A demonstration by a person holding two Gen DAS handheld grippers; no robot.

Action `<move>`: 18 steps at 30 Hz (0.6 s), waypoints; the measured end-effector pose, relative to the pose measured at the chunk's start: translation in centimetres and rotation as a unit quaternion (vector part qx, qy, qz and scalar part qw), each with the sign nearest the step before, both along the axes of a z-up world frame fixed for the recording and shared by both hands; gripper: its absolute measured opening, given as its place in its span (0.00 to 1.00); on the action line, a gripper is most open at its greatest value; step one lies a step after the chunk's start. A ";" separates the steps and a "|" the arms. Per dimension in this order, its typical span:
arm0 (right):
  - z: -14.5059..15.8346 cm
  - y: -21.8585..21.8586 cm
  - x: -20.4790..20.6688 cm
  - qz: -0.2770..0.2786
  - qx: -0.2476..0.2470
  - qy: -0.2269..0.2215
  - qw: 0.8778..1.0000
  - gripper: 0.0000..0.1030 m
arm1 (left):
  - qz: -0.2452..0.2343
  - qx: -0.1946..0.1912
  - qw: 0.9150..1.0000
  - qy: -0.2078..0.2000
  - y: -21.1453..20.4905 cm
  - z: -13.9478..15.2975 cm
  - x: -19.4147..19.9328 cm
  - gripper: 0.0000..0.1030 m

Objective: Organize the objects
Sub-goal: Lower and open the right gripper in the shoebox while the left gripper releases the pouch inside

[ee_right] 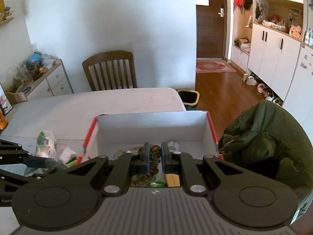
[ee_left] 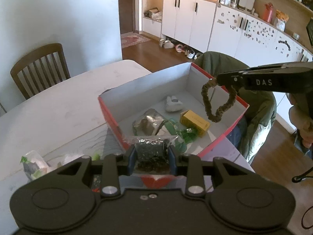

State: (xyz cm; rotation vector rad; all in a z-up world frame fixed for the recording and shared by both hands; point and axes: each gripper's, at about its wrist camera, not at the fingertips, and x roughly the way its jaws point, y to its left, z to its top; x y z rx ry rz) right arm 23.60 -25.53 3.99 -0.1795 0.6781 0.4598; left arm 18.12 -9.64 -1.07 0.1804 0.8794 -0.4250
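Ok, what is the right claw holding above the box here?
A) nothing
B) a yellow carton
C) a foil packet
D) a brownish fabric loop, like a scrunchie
D: the right claw is shut on the brownish fabric loop, which dangles above the red box; the yellow carton lies inside the box.

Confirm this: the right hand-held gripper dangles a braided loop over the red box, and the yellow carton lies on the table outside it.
Not quite. The right hand-held gripper does dangle the braided loop over the red box, but the left wrist view shows the yellow carton lying inside the box, not outside.
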 end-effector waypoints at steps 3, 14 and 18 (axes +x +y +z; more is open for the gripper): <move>-0.7 -0.8 1.1 -0.003 0.000 0.008 1.000 0.10 | -0.002 0.007 1.000 0.003 -1.3 -0.4 0.7 0.31; -4.4 -2.5 3.4 0.000 -0.019 0.043 0.999 0.10 | -0.007 0.041 0.999 0.028 -5.0 -2.8 3.8 0.31; -5.7 -2.5 3.9 0.007 -0.026 0.058 0.998 0.10 | -0.011 0.052 0.997 0.049 -6.1 -4.3 4.6 0.31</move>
